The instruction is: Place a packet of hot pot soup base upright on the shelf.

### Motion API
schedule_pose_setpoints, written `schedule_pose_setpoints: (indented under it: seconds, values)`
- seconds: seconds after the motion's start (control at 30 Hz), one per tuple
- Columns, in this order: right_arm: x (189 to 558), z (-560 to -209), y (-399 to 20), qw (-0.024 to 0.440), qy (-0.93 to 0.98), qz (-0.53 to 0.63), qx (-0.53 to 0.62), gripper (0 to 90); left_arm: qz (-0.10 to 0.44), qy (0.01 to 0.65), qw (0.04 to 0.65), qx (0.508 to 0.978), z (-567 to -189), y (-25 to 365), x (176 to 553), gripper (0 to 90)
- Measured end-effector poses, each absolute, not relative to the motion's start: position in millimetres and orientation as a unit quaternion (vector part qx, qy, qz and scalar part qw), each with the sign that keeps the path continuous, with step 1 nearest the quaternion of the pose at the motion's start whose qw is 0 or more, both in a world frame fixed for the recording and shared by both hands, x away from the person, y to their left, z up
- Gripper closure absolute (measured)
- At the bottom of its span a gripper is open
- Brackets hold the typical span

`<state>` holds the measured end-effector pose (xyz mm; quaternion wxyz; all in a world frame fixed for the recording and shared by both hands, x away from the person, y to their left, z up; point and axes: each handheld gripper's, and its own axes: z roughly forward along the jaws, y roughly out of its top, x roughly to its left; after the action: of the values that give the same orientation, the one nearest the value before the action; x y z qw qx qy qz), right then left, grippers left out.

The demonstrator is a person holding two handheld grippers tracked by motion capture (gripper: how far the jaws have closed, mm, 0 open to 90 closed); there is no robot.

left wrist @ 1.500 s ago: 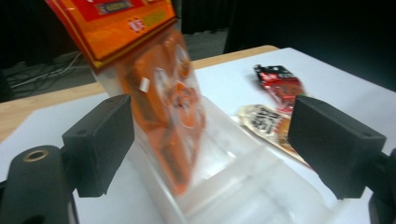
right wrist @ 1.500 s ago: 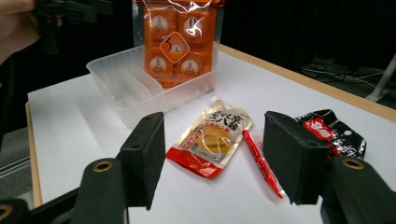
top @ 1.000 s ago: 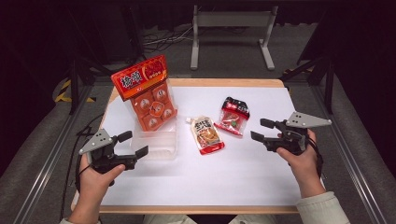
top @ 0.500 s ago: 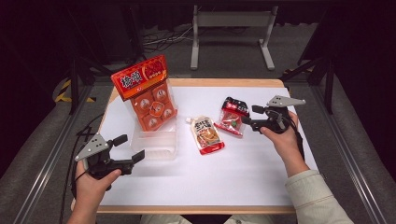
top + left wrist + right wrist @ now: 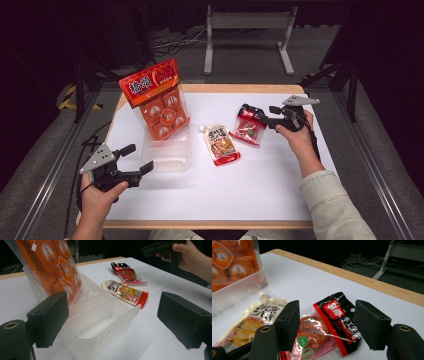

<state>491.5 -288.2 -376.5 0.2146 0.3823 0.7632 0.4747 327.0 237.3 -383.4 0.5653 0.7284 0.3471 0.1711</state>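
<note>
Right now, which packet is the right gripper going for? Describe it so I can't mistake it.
On the white table, right of the clear bin, lie two packets. It's the farther-right red-and-black snack packet, not the beige spouted pouch.

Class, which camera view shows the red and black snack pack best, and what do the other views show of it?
The right gripper view: the snack pack lies close and large between the open jaws, its print and clear window plain. The high view shows it small, just ahead of the right gripper. The left gripper view shows it far off but whole.
</note>
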Motion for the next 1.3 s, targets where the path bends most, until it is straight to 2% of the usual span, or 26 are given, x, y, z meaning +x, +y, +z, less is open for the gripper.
schedule_pose_setpoints:
  seconds: [0.43, 1.3]
  values:
    - [521.9, -402.5, -296.3, 0.224, 0.763, 0.44, 0.418, 33.9, 0.169, 0.348, 0.56, 0.733, -388.8, 234.7, 328.6, 11.1]
    - [554.6, -441.9, -292.2, 0.161, 0.752, 0.428, 0.474, 30.9, 0.17, 0.359, 0.55, 0.735, -391.5, 240.2, 313.6, 11.3]
